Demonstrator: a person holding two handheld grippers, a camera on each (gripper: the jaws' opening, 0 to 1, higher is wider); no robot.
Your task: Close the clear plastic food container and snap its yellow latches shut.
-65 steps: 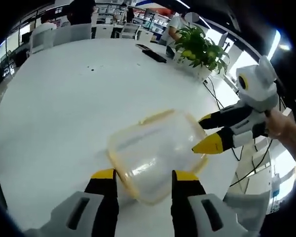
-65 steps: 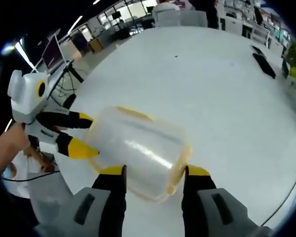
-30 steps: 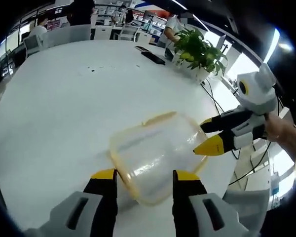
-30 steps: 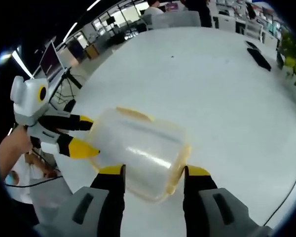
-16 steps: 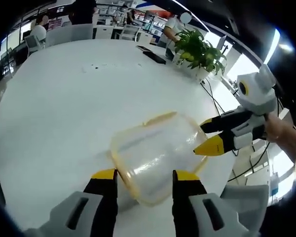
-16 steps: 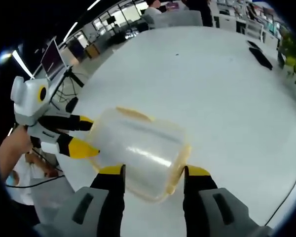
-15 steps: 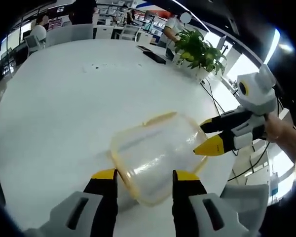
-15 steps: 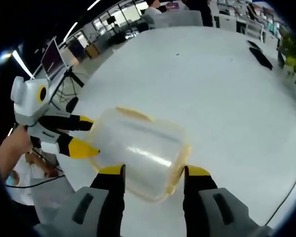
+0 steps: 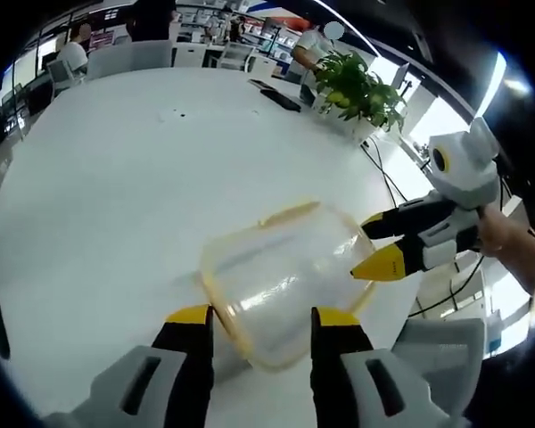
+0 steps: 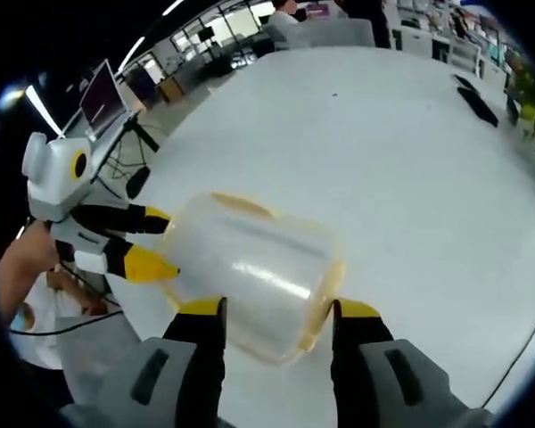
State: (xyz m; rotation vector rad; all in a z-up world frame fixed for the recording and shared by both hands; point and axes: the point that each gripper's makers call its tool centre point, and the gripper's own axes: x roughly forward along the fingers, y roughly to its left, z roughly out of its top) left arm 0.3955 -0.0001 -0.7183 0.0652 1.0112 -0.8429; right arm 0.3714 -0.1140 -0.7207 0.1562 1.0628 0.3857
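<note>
Currently we hold the clear plastic food container with yellow rim and latches (image 9: pixel 281 281) between both tools, low and centre in each view, over the round white table (image 9: pixel 116 178). In the left gripper view, the left gripper (image 9: pixel 254 323) stands with its two yellow-tipped jaws spread, one on each side of the container's near end; we cannot tell whether the pads press the walls. The right gripper (image 9: pixel 379 242) enters from the right of that frame, its jaws parted and its lower yellow tip touching the container's right edge; a hand (image 9: pixel 508 245) grips it at the far right.

In the right gripper view, the container (image 10: pixel 250 272) again sits between two spread jaws at the bottom, and the left gripper (image 10: pixel 147 241) enters from the left, its tips against the container's left side. One yellow latch (image 10: pixel 241 204) shows along the container's upper edge. A green potted plant (image 9: pixel 361 89) stands at the upper right of the left gripper view.
</note>
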